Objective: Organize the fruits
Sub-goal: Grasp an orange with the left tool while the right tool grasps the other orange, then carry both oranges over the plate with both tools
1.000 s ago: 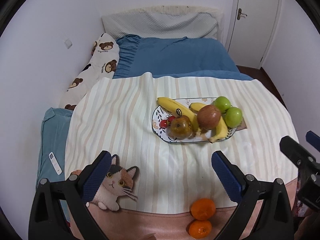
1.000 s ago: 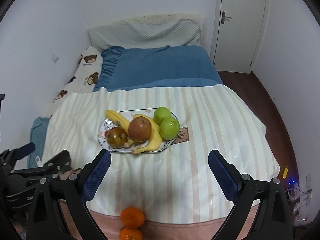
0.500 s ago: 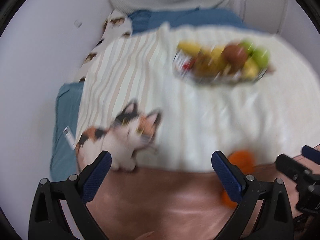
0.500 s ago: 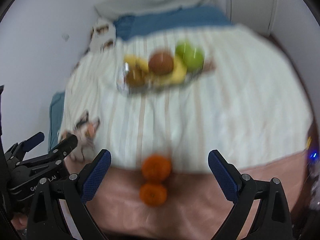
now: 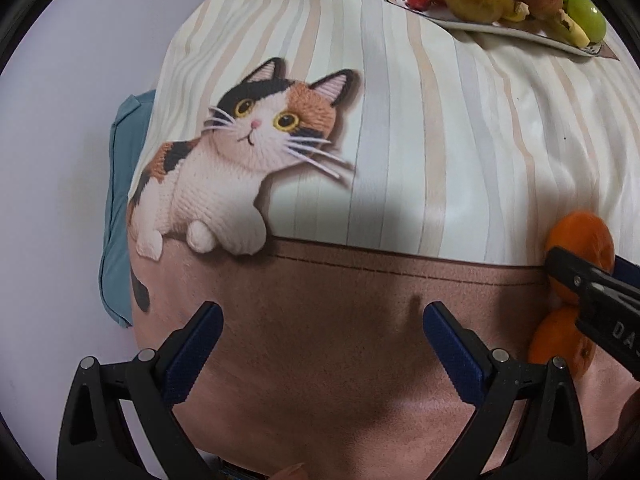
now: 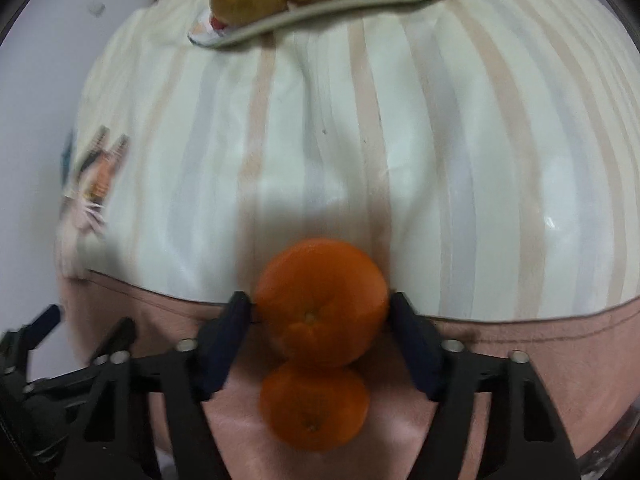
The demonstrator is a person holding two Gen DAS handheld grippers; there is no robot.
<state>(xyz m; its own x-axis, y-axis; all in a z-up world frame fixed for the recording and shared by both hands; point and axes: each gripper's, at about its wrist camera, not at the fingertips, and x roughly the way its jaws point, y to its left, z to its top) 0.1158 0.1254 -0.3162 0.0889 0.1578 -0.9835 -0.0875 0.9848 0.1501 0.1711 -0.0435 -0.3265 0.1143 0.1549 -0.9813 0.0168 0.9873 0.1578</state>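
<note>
Two oranges lie on the blanket's brown band. My right gripper [image 6: 320, 306] straddles the far orange [image 6: 320, 280], and its closing jaws touch both of its sides. The near orange [image 6: 314, 408] sits right behind it, between the finger bases. Both fruits, the far orange [image 5: 584, 236] and the near orange [image 5: 556, 340], also show at the right edge of the left wrist view. My left gripper [image 5: 324, 320] hangs open over the bare brown band, nothing between its fingers. A plate [image 5: 500, 28] further up the bed holds bananas, green apples, a red apple and a brownish fruit.
A striped blanket with a calico cat print [image 5: 248, 152] covers the bed. A blue cushion [image 5: 116, 200] lies along the bed's left side against the white wall. The plate's rim [image 6: 320, 8] is at the top of the right wrist view.
Both grippers have dropped close to the blanket and tipped downward. The right jaws, wide apart before, have closed in onto the far orange. The left jaws stay open.
</note>
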